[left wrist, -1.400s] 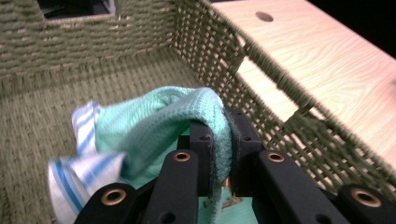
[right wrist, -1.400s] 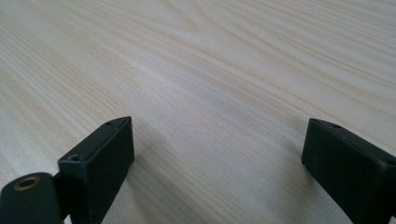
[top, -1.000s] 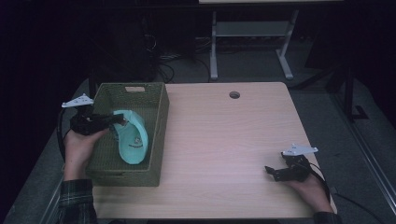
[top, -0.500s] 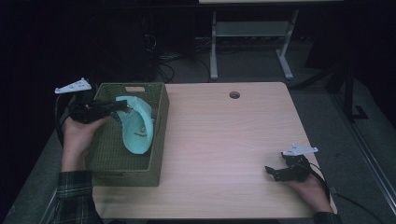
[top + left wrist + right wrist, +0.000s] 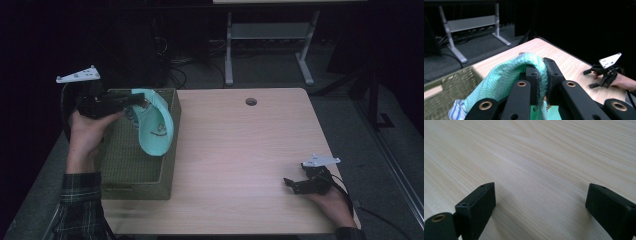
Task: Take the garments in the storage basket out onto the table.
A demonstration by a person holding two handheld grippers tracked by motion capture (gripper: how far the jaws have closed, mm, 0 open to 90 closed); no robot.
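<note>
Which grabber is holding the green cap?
The left gripper, over the woven basket: its jaws are clamped on the teal cap. The right gripper rests open on the wooden table, gripping nothing.

A light wooden bench [image 5: 240, 165] fills the middle of the high view, with a small round hole [image 5: 251, 101] near its far edge. Beyond it, at the upper centre of the frame, a grey metal stand [image 5: 267, 45] rests on the dark floor, with tangled cables [image 5: 187, 60] to its left.
</note>
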